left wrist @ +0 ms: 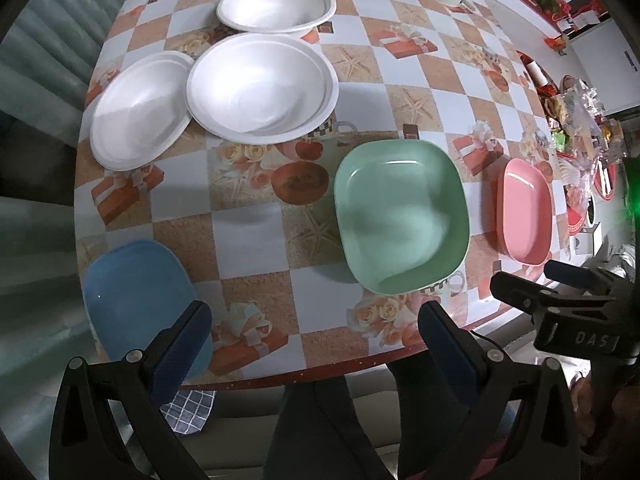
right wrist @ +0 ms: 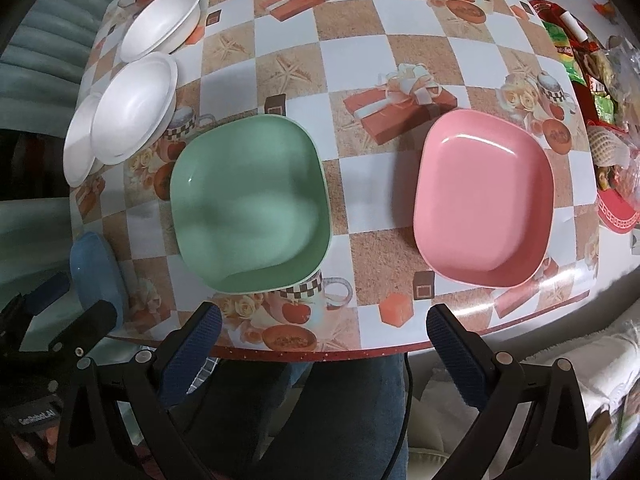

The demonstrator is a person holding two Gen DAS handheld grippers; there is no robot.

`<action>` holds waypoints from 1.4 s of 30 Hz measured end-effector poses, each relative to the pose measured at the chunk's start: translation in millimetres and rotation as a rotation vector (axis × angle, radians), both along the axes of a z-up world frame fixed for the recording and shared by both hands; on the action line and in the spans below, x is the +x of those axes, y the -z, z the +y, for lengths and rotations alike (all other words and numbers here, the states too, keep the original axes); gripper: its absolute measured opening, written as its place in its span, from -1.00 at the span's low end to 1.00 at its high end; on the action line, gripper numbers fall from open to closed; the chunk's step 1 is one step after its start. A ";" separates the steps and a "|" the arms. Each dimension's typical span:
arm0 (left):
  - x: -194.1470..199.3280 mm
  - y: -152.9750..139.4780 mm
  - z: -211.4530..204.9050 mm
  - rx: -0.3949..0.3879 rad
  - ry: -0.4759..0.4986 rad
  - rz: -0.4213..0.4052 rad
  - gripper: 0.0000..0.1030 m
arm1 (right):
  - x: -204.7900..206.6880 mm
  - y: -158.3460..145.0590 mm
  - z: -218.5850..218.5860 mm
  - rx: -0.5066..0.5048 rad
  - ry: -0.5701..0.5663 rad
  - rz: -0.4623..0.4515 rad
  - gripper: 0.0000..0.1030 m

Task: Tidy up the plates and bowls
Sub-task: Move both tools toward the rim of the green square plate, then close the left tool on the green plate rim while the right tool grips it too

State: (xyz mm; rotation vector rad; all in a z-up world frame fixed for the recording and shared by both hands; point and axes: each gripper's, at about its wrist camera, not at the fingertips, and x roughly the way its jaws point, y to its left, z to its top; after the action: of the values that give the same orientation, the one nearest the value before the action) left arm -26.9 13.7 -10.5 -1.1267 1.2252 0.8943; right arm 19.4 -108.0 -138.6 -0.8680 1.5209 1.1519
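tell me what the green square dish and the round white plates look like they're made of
The green square dish looks like smooth glossy plastic or melamine: sharp light glints along its inner rim, even colour. The round white plates look like matte foam or moulded pulp disposables: soft, dull shading, no glints, thin pressed rims. Neither can be settled by sight alone.

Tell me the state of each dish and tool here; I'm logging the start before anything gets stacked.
Green squarish plastic bowl: upright, empty, alone.
Pink squarish plastic bowl: upright, empty, alone.
Blue squarish plastic bowl: upright, empty, at the table's near edge.
White round foam bowl: upright, empty.
White round foam plates: stacked, overlapping another plate's rim.
Left tongs: open, holding nothing.
Right tongs: open, holding nothing.
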 end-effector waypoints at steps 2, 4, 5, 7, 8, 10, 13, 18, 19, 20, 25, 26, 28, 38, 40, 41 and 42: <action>1.6 2.3 -0.3 -0.018 0.004 -0.004 1.00 | -6.1 8.0 0.9 -0.066 -0.099 -0.014 1.00; 3.4 4.0 -0.8 -0.020 0.008 -0.001 1.00 | -7.9 11.0 -0.5 -0.093 -0.149 -0.006 1.00; 4.2 5.1 -0.7 -0.015 0.009 0.005 1.00 | -9.3 12.5 -0.8 -0.099 -0.160 -0.007 1.00; 5.0 7.0 -0.3 -0.019 0.007 0.007 1.00 | -9.2 14.8 0.0 -0.113 -0.182 -0.009 1.00; 5.0 7.2 1.6 -0.010 0.003 0.015 1.00 | -8.4 15.3 0.4 -0.118 -0.195 -0.008 1.00; 5.9 8.7 3.0 -0.019 -0.002 0.011 1.00 | -6.3 15.6 1.8 -0.116 -0.189 -0.012 1.00; 9.0 11.8 4.4 -0.019 -0.002 0.020 1.00 | -5.0 15.3 4.6 -0.093 -0.148 -0.015 1.00; 11.6 19.0 5.7 -0.035 -0.011 0.045 1.00 | -1.7 21.7 16.1 -0.082 -0.118 -0.038 1.00; 12.4 20.8 6.3 -0.041 -0.015 0.045 1.00 | -1.2 22.8 18.3 -0.081 -0.121 -0.040 1.00; 13.7 22.4 6.5 -0.048 -0.017 0.051 1.00 | -0.8 23.6 20.7 -0.081 -0.122 -0.040 1.00; 19.2 27.1 7.9 -0.065 -0.013 0.087 1.00 | -1.6 27.3 29.0 -0.076 -0.139 -0.037 1.00; 21.0 29.5 8.1 -0.070 -0.013 0.086 1.00 | -2.8 28.8 31.7 -0.078 -0.141 -0.036 1.00; 23.8 33.1 8.4 -0.073 -0.012 0.091 1.00 | -3.8 31.9 33.3 -0.079 -0.140 -0.028 1.00; 27.8 49.4 20.7 -0.042 -0.043 0.113 1.00 | -10.4 46.3 50.5 -0.072 -0.130 0.007 1.00; 28.4 58.4 26.7 -0.036 -0.047 0.112 1.00 | -10.1 50.3 55.2 -0.074 -0.131 0.009 1.00; 29.5 63.5 29.8 -0.034 -0.047 0.111 1.00 | -10.3 52.6 57.2 -0.077 -0.130 0.011 1.00; 30.2 66.8 31.4 -0.031 -0.046 0.117 1.00 | -11.1 54.9 59.5 -0.080 -0.130 0.015 1.00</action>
State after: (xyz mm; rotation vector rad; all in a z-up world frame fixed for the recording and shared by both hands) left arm 3.2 45.1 -77.3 -1.1446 1.3167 0.9900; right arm 8.3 -48.5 -193.5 -1.0272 1.5497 1.2003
